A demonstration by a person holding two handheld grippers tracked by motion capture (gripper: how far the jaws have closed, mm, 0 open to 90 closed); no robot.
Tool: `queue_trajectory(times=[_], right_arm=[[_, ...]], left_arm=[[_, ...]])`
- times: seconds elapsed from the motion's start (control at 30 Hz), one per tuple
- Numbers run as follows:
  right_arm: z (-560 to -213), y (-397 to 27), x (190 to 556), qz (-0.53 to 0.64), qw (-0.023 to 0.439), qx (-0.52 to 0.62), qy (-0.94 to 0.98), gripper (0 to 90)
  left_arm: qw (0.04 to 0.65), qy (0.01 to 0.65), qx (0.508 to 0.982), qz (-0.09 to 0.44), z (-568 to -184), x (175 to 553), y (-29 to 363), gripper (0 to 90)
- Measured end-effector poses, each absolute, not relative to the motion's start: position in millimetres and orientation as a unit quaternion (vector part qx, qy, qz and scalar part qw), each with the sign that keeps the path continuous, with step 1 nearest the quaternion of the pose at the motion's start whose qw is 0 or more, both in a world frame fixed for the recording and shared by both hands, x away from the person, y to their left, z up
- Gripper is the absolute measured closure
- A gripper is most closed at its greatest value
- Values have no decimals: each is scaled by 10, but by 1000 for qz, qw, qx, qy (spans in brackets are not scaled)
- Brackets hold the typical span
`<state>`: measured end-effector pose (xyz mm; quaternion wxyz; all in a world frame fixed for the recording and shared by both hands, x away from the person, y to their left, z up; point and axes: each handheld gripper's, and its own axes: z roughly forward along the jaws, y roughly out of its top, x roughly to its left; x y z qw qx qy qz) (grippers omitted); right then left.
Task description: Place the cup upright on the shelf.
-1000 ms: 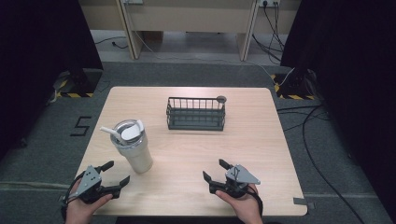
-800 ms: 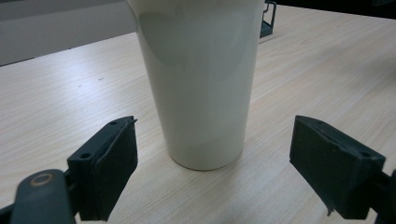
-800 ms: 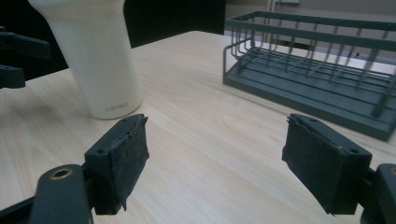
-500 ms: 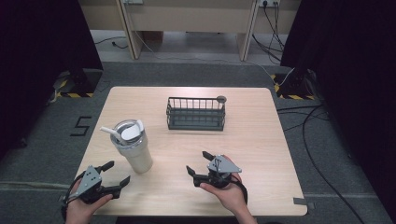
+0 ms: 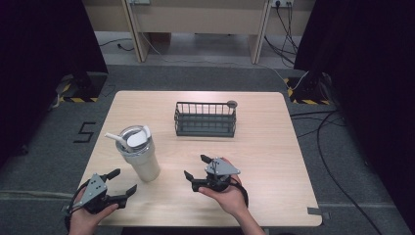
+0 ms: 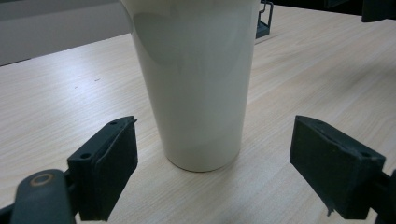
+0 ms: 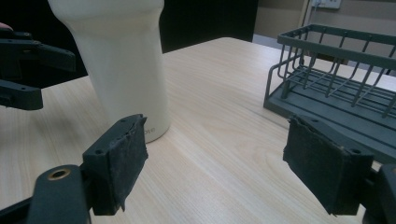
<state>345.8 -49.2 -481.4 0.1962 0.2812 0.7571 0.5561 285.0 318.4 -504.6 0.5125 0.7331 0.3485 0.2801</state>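
Note:
A cream tumbler with a clear lid and a white straw stands upright on the wooden table, at its front left. My left gripper sits open just in front of it, jaws aimed at the tumbler's base. My right gripper is open near the table's front middle, pointing left toward the tumbler. Nothing lies between either pair of jaws. In the right gripper view the left gripper shows behind the tumbler.
A dark wire basket stands at the middle back of the table, with a small round knob at its right corner. The basket is right of my right gripper's jaws. Cables trail on the floor beyond the table.
My right gripper has moved left along the front of the table and turned toward the tumbler. The left gripper and the tumbler have stayed put.

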Motion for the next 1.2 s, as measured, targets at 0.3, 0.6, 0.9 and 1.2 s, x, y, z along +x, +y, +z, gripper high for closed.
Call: queue_trajectory(times=[0.3,0.6,0.9,1.2], right_arm=[[-4814,-406,3492,559,191,274,759,209],[-4786,-213,3576,569,193,250,760,201],[-4763,-32,3633,576,185,235,761,186],[-4784,144,3682,580,173,225,764,184]], left_arm=[[514,347,733,279,-5046,2855,3169,145],[516,348,731,279,-5046,2856,3182,145],[516,348,731,278,-5045,2858,3185,145],[517,348,731,278,-5045,2859,3187,145]])
